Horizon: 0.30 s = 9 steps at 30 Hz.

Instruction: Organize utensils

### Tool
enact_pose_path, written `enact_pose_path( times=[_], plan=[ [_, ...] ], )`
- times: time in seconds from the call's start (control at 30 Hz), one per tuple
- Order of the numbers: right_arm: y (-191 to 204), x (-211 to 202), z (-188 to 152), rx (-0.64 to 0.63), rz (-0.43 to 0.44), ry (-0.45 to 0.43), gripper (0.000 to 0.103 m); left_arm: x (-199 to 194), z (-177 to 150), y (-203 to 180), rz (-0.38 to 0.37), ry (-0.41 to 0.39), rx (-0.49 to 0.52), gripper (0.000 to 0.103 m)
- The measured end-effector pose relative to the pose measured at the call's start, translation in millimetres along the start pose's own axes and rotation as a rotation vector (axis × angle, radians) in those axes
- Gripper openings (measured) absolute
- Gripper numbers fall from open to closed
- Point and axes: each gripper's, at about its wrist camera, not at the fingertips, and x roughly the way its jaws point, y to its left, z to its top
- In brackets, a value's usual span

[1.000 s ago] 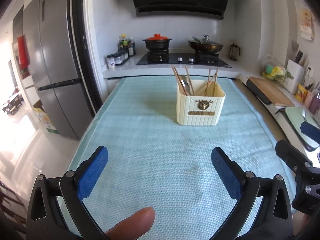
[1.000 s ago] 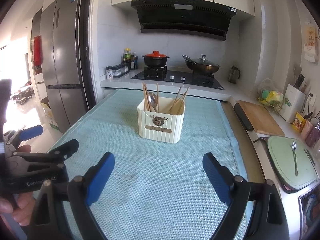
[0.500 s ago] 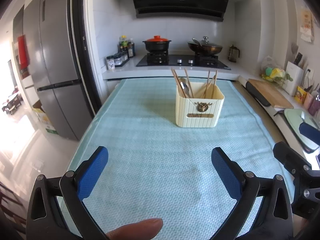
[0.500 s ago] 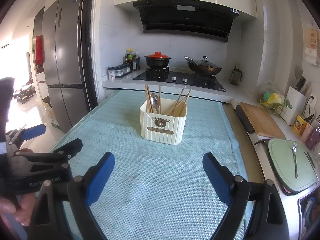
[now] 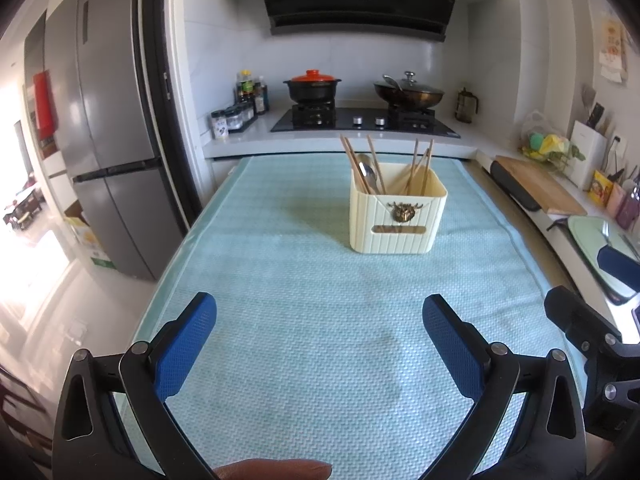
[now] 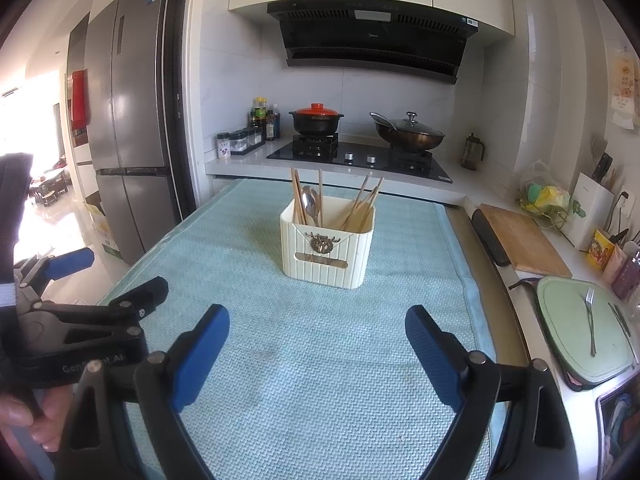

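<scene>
A cream ribbed utensil holder (image 5: 396, 220) stands on the light-blue mat (image 5: 304, 304), also in the right wrist view (image 6: 326, 248). It holds several wooden chopsticks (image 5: 420, 168) and a metal spoon (image 6: 310, 204). My left gripper (image 5: 320, 344) is open and empty, low over the mat, well short of the holder. My right gripper (image 6: 318, 356) is open and empty, also short of the holder. A fork (image 6: 590, 320) lies on a pale green tray (image 6: 576, 336) at the right.
A stove with a red-lidded pot (image 5: 312, 86) and a wok (image 5: 408, 94) stands behind the mat. A wooden cutting board (image 6: 520, 240) and a knife block lie on the right counter. A grey fridge (image 5: 108, 140) stands at the left.
Both grippers have drawn slightly back and up, so the holder looks a little farther and lower. Both stay open and empty. Nothing on the mat has moved.
</scene>
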Motion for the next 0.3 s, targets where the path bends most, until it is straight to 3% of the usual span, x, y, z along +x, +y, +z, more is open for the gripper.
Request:
enact_pose_path(
  times=[0.3],
  plan=[
    [-8.0,1.6,-2.9,0.009,-0.002,0.005,0.091,-4.4,-2.7,-5.5,0.005,-0.032,0.016,0.102]
  ],
)
